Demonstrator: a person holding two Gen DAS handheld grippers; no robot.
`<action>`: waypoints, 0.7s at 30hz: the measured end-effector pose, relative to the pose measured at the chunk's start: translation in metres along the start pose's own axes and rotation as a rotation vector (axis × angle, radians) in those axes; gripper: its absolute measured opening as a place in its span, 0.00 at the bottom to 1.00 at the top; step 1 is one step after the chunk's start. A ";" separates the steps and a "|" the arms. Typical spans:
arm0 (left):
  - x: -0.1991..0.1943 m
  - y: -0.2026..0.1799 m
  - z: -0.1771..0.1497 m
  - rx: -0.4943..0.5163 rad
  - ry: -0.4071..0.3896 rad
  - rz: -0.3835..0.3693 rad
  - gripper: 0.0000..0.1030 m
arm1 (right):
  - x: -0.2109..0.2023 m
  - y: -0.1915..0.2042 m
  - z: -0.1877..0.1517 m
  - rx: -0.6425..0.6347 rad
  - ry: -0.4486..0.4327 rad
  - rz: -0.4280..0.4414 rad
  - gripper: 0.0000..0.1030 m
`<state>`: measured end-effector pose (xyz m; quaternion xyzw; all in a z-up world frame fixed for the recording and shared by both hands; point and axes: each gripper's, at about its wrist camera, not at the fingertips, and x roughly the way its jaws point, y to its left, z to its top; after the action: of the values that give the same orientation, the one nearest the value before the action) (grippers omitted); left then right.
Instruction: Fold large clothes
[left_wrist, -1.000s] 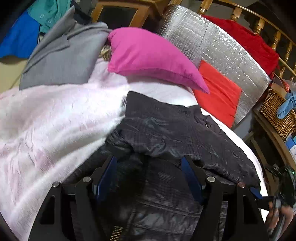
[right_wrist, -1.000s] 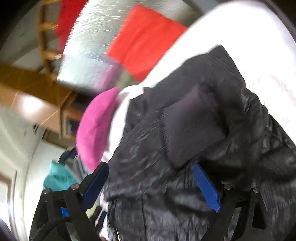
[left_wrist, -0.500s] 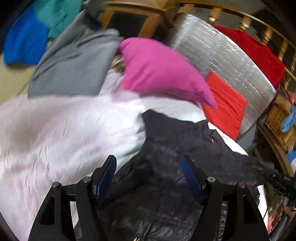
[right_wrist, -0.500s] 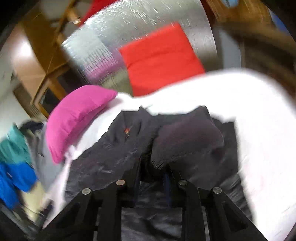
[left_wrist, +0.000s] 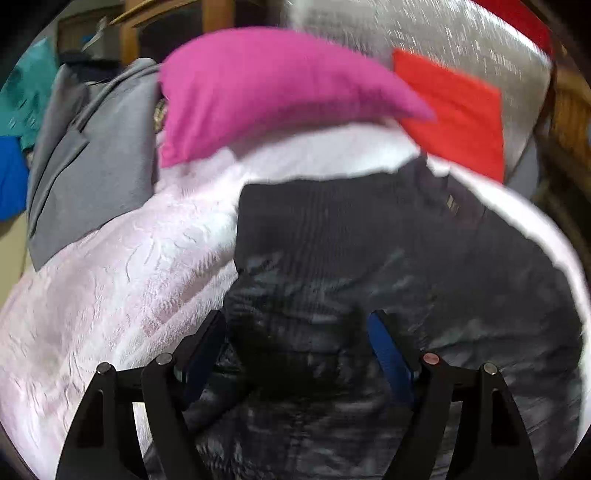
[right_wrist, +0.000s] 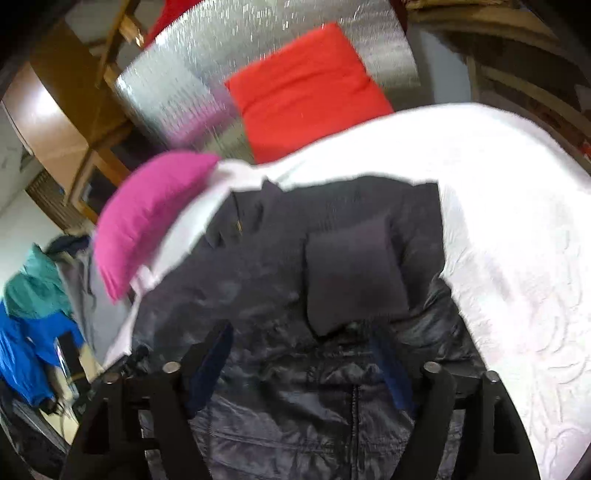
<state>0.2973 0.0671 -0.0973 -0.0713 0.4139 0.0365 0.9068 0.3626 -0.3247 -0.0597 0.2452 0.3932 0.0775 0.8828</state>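
Left wrist view: dark jacket (left_wrist: 369, 266) lies on the pale pink bed cover (left_wrist: 110, 277), directly ahead of and beneath the left tongs (left_wrist: 297, 328). Tongs released, blue pads spread wide, dark shiny fabric showing between them; whether the pads touch the cloth I cannot tell through the blur. The jacket's ribbed band runs crosswise on its far side, toward the pink pillow (left_wrist: 266, 88). Long axis runs from the tongs away toward that pillow. Bare cover lies on the jacket's left; a thinner strip shows on its right. Grey garment (left_wrist: 92, 155) sits left of the pillow, well apart from the jacket.

Right wrist view: same jacket (right_wrist: 295, 295) fills the space before the right tongs (right_wrist: 303, 343), also released, pads wide apart. A dark knit cuff (right_wrist: 351, 273) lies folded onto the jacket body just beyond the right pad. The zip line runs down the middle below the tongs. Wide bare cover (right_wrist: 517, 240) lies right of the jacket; pillow (right_wrist: 147, 214) near its far left corner.

Judgement: both tongs sit equally near the jacket's near end; the fold likely goes lengthwise toward the pillow, where room is tightest.
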 end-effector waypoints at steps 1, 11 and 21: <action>-0.004 -0.001 0.003 -0.004 -0.012 -0.007 0.78 | 0.003 0.005 0.004 0.007 0.002 0.028 0.85; 0.035 -0.019 -0.005 0.151 0.103 0.001 0.78 | 0.094 -0.003 0.001 0.049 0.195 0.027 0.85; 0.034 0.067 0.045 -0.097 0.080 -0.191 0.78 | 0.084 0.082 0.006 -0.183 0.112 0.118 0.85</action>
<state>0.3445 0.1411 -0.1002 -0.1556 0.4388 -0.0328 0.8844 0.4287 -0.2283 -0.0712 0.1815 0.4180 0.1784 0.8721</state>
